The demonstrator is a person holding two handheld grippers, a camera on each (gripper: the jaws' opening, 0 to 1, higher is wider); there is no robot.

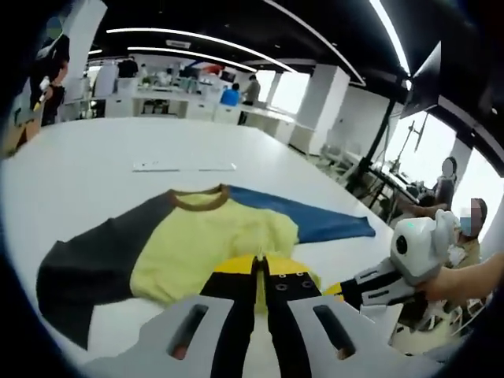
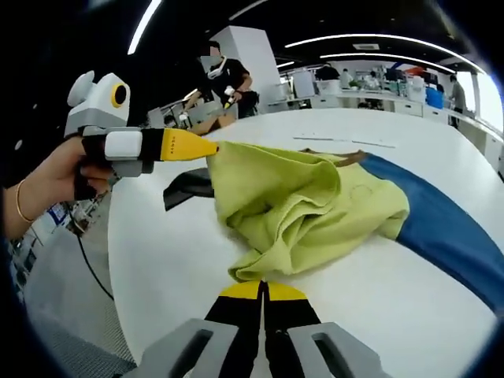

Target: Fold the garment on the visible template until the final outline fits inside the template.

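**Both grippers pinching the shirt hem**

The yellow-bodied cloth shirt with one charcoal sleeve and one blue sleeve (image 1: 213, 236) lies on the white counter (image 1: 102, 165), brown collar (image 1: 201, 198) at the far side. Left gripper (image 1: 260, 264): yellow-tipped jaws pressed together on the near yellow hem. Right gripper (image 2: 263, 287): jaws likewise pressed together, pinching a bunched fold of the yellow fabric. In the right gripper view the left gripper holds its edge lifted off the counter, with the cloth draped and rumpled between the two grippers. The blue sleeve (image 2: 449, 228) lies flat, stretched out on the counter. A thin white strip (image 1: 183, 166) lies beyond the collar, apart from the shirt. People stand at desks in the background.
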